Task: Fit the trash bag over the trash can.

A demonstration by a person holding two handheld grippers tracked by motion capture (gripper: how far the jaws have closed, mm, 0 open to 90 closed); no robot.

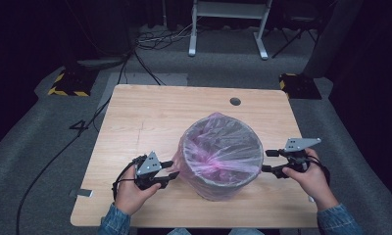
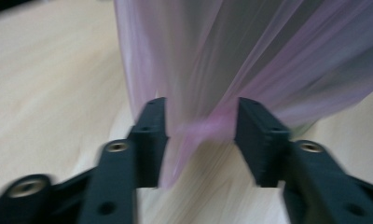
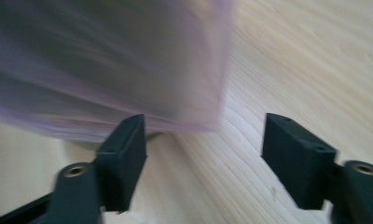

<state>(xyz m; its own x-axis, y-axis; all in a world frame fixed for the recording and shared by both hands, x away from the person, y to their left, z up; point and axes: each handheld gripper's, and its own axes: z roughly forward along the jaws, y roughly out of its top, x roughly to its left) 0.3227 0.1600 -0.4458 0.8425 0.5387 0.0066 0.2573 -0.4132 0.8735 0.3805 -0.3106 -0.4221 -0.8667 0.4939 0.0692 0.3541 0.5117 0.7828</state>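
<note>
Here a grey round bin (image 1: pixel 221 159) stands on the wooden worktop (image 1: pixel 150 117), toward the person's edge of it. A thin pink bag (image 1: pixel 218 147) lines the bin: its film is folded over the rim and hangs down the outer wall, and inside it gathers into a bunched knot of folds near the bin's middle. Nothing else can be made out within the bag.

The left claw (image 1: pixel 170 170) sits just beside the bin's left wall, jaws spread; in the left gripper view (image 2: pixel 201 135) a loose fold of the pink film hangs between the jaws, though the blur hides whether either jaw touches it.

The right claw (image 1: pixel 268 161) is level with the bin's right wall, close beside it, jaws spread wide on nothing; in the right gripper view (image 3: pixel 203 154) bare wood lies between them.

A small dark hole (image 1: pixel 235 101) marks the worktop beyond the bin.
</note>
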